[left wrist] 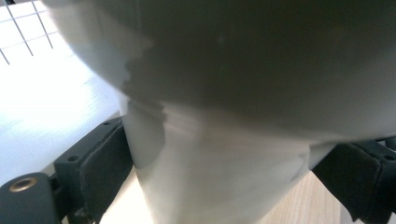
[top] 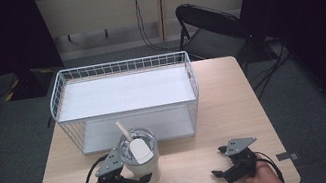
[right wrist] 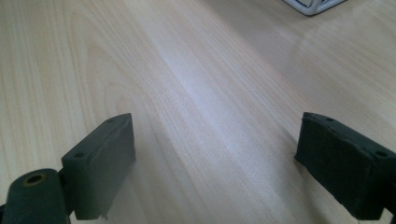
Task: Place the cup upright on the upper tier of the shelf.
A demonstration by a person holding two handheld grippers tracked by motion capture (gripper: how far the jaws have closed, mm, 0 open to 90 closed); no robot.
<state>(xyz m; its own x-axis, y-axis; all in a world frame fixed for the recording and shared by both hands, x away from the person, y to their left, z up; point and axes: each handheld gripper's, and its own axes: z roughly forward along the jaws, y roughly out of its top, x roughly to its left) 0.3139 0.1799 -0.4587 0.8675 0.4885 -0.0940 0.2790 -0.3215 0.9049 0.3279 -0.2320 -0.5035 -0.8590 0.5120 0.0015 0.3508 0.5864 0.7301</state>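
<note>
Both grippers sit low at the near edge of the table (top: 215, 112). Left gripper (top: 138, 181) is clamped around the lower body of a white tumbler (top: 138, 151), its pads pressed against both sides; the tumbler stands upright just in front of the white wire basket (top: 119, 69). Right gripper (top: 221, 162) rests over bare wood, jaws spread wide, gripping nothing.

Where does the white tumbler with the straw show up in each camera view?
High view: tumbler low, left of centre, at the left gripper, before the wire rack.
Left gripper view: tumbler close up, clamped between both jaws.
Right gripper view: not in it.
Shared landmark: the wooden table.
</note>
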